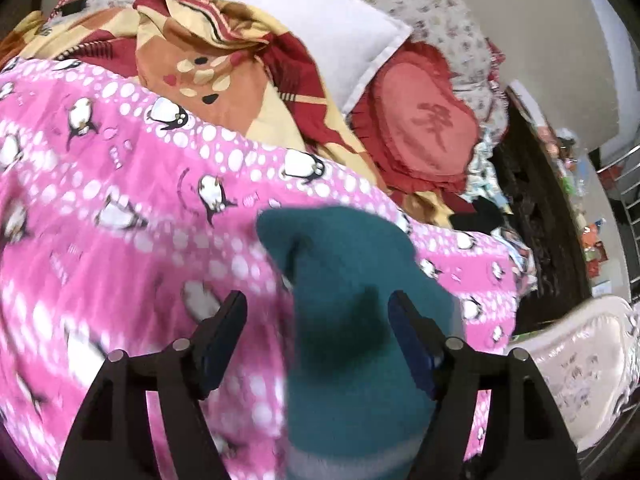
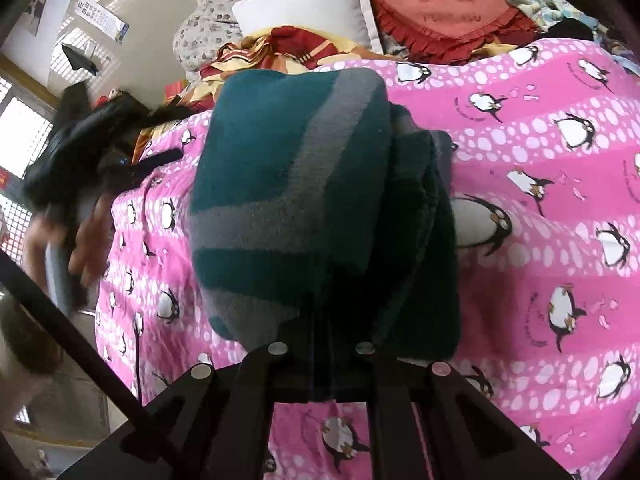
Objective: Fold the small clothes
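Observation:
A teal knit garment with grey stripes [image 2: 288,184] hangs bunched from my right gripper [image 2: 322,344], which is shut on it; the fingers are hidden under the cloth. In the left wrist view the same teal garment [image 1: 348,304] lies over the pink penguin blanket [image 1: 120,208], running between the fingers of my left gripper [image 1: 318,308]. The left jaws stand wide apart, with neither pad pressing on the cloth. The left gripper and the hand holding it [image 2: 80,184] show blurred at the left of the right wrist view.
The pink penguin blanket [image 2: 540,200] covers the bed. Behind it lie a red and yellow quilt [image 1: 224,64], a white pillow [image 1: 316,28] and a red heart cushion [image 1: 428,120]. A dark carved headboard [image 1: 536,208] and a white ornate chair back [image 1: 576,372] stand at the right.

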{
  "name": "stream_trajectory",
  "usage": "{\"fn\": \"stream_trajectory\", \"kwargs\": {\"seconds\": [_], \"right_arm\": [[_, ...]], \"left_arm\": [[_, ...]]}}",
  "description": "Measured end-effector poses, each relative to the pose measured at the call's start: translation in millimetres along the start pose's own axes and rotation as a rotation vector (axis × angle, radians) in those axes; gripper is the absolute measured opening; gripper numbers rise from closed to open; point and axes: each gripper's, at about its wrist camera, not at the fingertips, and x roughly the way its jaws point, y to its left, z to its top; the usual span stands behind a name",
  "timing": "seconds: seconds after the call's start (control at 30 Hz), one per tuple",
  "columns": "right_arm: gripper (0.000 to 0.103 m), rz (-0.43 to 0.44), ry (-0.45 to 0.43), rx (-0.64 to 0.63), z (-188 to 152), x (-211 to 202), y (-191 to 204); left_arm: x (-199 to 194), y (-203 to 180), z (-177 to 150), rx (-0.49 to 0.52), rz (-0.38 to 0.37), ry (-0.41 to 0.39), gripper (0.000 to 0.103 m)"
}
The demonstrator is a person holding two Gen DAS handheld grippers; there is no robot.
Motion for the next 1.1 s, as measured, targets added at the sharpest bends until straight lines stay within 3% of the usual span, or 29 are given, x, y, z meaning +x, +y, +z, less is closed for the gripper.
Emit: {"fn": "stream_trajectory", "kwargs": {"seconds": [0.1,0.17,0.33,0.4,0.57,0.73,0.87,0.97,1.03,1.07,1.1], "right_arm": [[0.004,0.013,-0.004,0.047,-4,2,-12],[0.004,0.015,-0.008,0.05,-2,4,-13],[0.005,0.018,-0.001,0.047,-2,9,-15],[0.005,0.026,0.002,0.053,-1,10,-17],[0.005,0.009,-0.007,0.053,1,8,-16],[0.004,-0.019,-0.015,0.013,1,1,-9],[0.004,-0.052,0.026,0.025,-6,24,-14],[0.005,-0.032,0.033,0.067,-6,31,-19],[0.006,0.015,-0.014,0.115,-5,19,-25],[0.008,0.032,-0.03,0.141,-4,12,-29],[0.018,0.026,-0.048,0.163,-3,4,-32]], "left_arm": [[17,6,14,-0.007,0.065,0.015,0.072],[23,12,20,-0.016,0.065,0.038,0.072],[16,19,25,0.054,0.164,0.014,0.072],[14,29,26,0.046,0.163,0.022,0.072],[40,28,26,0.118,0.3,0.095,0.072],[57,14,49,0.112,0.3,0.063,0.072],[56,2,66,0.111,0.299,0.015,0.072],[39,-2,65,0.095,0.249,0.011,0.072],[26,-6,59,0.114,0.237,0.011,0.072],[20,-8,55,0.124,0.221,0.013,0.072],[11,-9,49,0.132,0.204,0.011,0.072]]}}
